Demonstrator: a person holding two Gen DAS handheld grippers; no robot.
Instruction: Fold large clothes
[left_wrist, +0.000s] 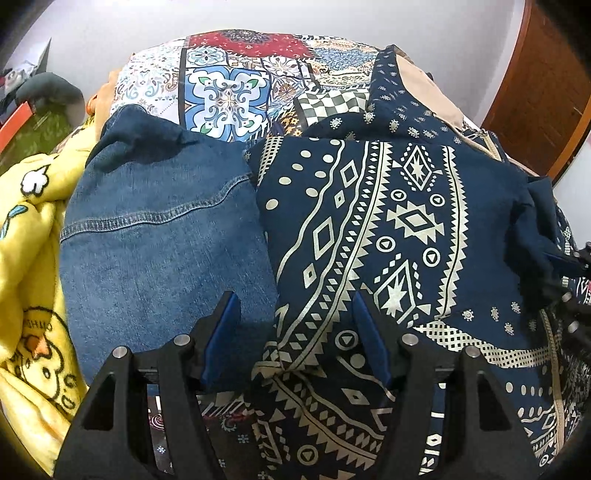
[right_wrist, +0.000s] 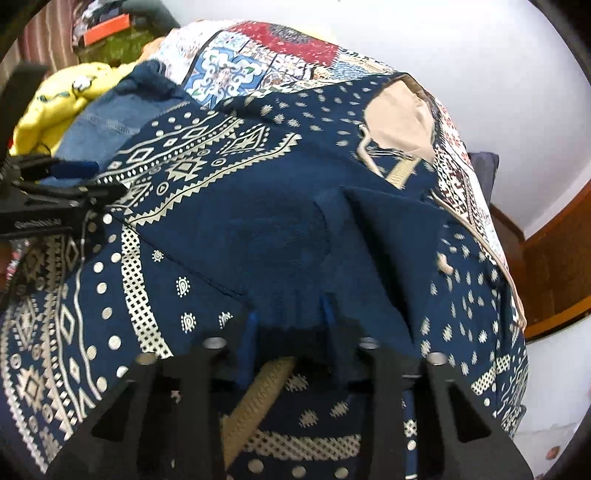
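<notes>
A large navy garment (left_wrist: 406, 221) with a cream geometric print lies spread over a bed. In the left wrist view my left gripper (left_wrist: 293, 310) stands open just above it, blue pads apart, and a folded edge of the garment runs between the fingers. A plain navy fold (right_wrist: 280, 240) of the same garment is bunched between the fingers of my right gripper (right_wrist: 290, 317), which is shut on it. The left gripper (right_wrist: 55, 184) also shows at the left edge of the right wrist view.
A denim garment (left_wrist: 159, 229) lies left of the navy one, touching it. A yellow cartoon blanket (left_wrist: 26, 221) is heaped further left. A patchwork sheet (left_wrist: 229, 96) covers the bed behind. Beige cloth (right_wrist: 399, 118) sits at the far right, near a wooden door (right_wrist: 554, 258).
</notes>
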